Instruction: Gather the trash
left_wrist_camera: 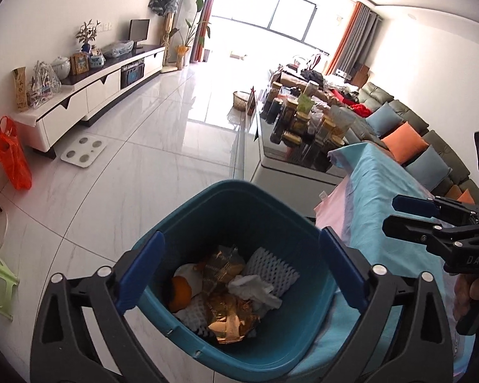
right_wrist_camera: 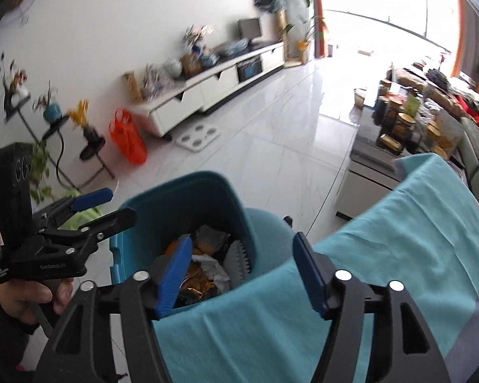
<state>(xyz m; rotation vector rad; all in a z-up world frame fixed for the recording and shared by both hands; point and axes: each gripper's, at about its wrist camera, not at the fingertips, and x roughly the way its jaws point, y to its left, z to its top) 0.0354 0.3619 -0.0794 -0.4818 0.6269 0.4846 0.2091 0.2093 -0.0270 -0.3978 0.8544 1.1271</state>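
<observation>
Left gripper [left_wrist_camera: 241, 274]: black plastic frame, blue pads on its fingers, round silver screws at the pivots.
Right gripper [right_wrist_camera: 241, 274]: same black frame, blue pads, silver screws.
Markings: white lettering on each gripper's body.
Hands: one wraps each black handle.

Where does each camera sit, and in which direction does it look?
Left wrist: on the left gripper, looking down into the teal bin; open blue fingers, plus the right gripper at right.
Right wrist: on the right gripper, above the blue cloth; open fingers, the left gripper and a hand.
Shared: bin, cloth, orange bag.
</observation>
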